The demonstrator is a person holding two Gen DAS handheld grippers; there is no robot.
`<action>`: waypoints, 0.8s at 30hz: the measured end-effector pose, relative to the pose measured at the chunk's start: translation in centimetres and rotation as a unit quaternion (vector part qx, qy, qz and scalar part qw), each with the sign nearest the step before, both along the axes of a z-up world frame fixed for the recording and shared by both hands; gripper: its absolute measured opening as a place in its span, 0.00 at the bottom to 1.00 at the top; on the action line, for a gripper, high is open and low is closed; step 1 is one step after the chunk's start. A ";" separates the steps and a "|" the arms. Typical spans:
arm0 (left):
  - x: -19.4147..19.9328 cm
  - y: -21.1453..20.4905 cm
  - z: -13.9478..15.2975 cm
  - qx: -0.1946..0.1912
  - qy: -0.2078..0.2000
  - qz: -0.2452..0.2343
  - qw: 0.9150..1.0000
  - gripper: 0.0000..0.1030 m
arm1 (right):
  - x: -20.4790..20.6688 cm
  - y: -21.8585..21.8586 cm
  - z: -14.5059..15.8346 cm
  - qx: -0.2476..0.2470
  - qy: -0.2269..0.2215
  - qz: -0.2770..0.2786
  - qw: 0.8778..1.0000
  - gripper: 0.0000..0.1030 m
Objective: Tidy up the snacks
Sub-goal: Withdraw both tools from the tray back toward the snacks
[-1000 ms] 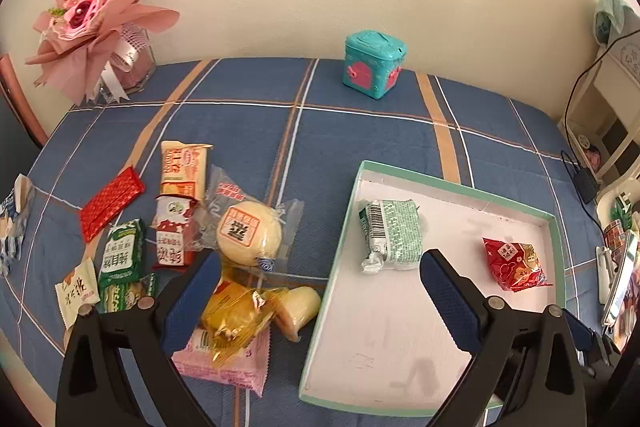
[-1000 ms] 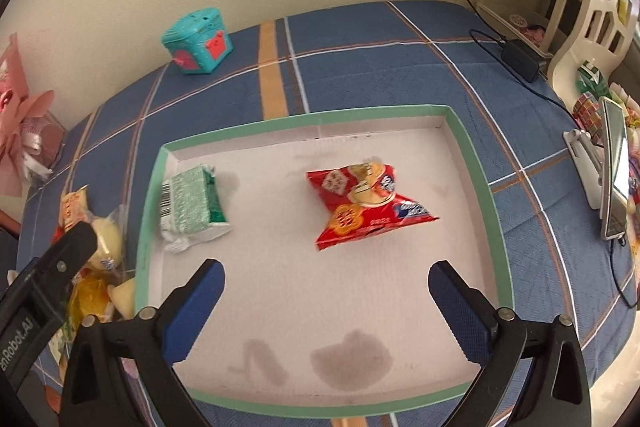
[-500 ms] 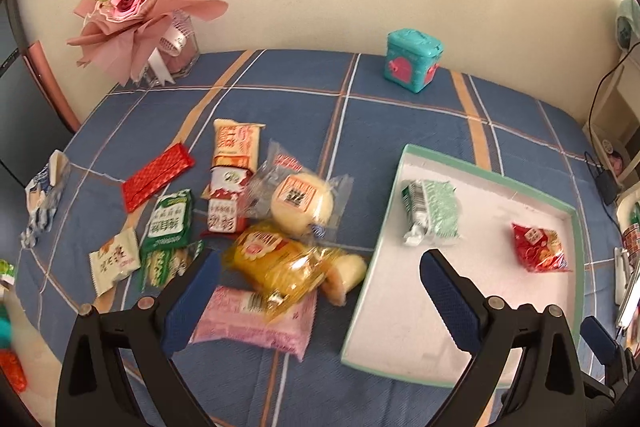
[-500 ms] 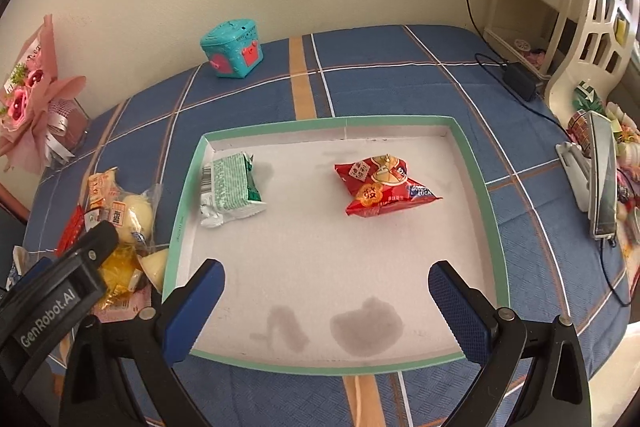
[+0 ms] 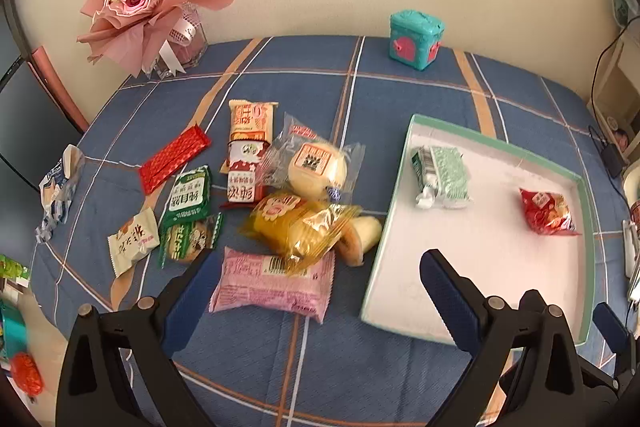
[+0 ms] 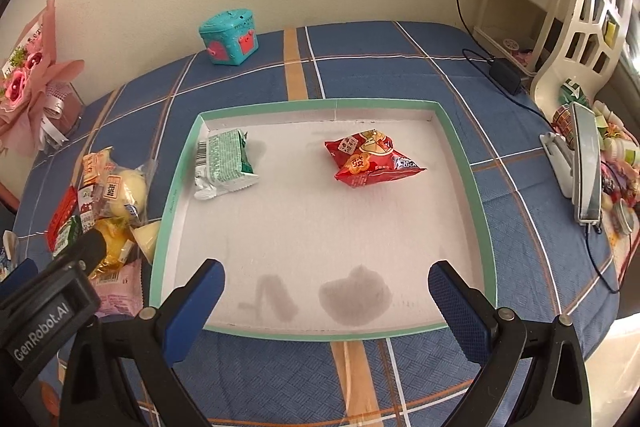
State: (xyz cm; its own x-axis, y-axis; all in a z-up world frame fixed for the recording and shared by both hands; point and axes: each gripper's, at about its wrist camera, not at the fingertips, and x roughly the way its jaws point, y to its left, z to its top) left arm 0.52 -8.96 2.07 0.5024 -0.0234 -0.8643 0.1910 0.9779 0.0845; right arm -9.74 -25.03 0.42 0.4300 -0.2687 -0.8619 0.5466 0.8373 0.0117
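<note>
Blue plaid cloth (image 5: 400, 99) covers the surface below a cream wall. From the left wrist, the left gripper (image 5: 316, 287) gapes empty above a pink packet (image 5: 272, 281), partly under a yellow bun wrapper (image 5: 298, 223); small print is unreadable.

From the right wrist, the right gripper (image 6: 326, 293) spreads wide, empty, over the tray (image 6: 478, 195) holding a green packet (image 6: 224, 161) and red packet (image 6: 368, 161); the snack pile (image 6: 108, 195) sits partly hidden.

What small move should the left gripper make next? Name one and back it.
Probably lower the left gripper, open and empty, onto the pink packet lying nearest between its fingers. The tray holds only the green packet and red packet; the pile outside awaits.
</note>
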 end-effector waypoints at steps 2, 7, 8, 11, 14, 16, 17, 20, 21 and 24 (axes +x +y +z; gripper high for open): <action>0.0 0.3 -0.4 0.014 0.013 0.004 1.000 0.97 | 0.0 0.3 -0.2 -0.008 0.011 -0.001 1.000 1.00; 0.5 1.8 -1.2 0.032 0.037 0.020 0.999 0.97 | 0.5 1.1 -0.5 -0.029 0.034 0.003 0.999 1.00; 0.7 2.2 -1.2 0.032 0.039 0.022 0.998 0.97 | 0.5 1.1 -0.5 -0.021 0.029 0.005 0.999 0.99; 1.2 3.5 -1.1 0.029 0.036 0.035 0.998 0.97 | 0.8 1.3 -0.5 -0.014 0.026 -0.001 1.000 0.99; 1.8 4.9 -1.0 0.027 0.031 0.046 0.998 0.97 | 1.4 1.9 -0.7 -0.017 0.034 0.002 0.999 0.99; 2.3 5.9 -1.1 0.026 0.030 0.055 0.998 0.97 | 2.0 2.4 -1.0 -0.009 0.037 0.010 0.999 0.99; 2.5 6.4 -1.1 0.024 0.030 0.059 0.998 0.97 | 2.2 2.7 -1.0 -0.006 0.038 0.015 0.999 0.99; 3.2 8.1 -1.3 0.013 0.031 0.075 0.997 0.97 | 2.9 3.5 -1.0 0.000 0.034 0.030 0.999 0.99; 3.4 8.7 -1.4 0.010 0.031 0.082 0.996 0.97 | 3.1 3.8 -1.0 0.003 0.033 0.035 0.999 0.99; 4.1 10.6 -1.2 -0.001 0.025 0.104 0.994 0.97 | 4.0 4.8 -1.1 0.021 0.029 0.055 0.998 0.99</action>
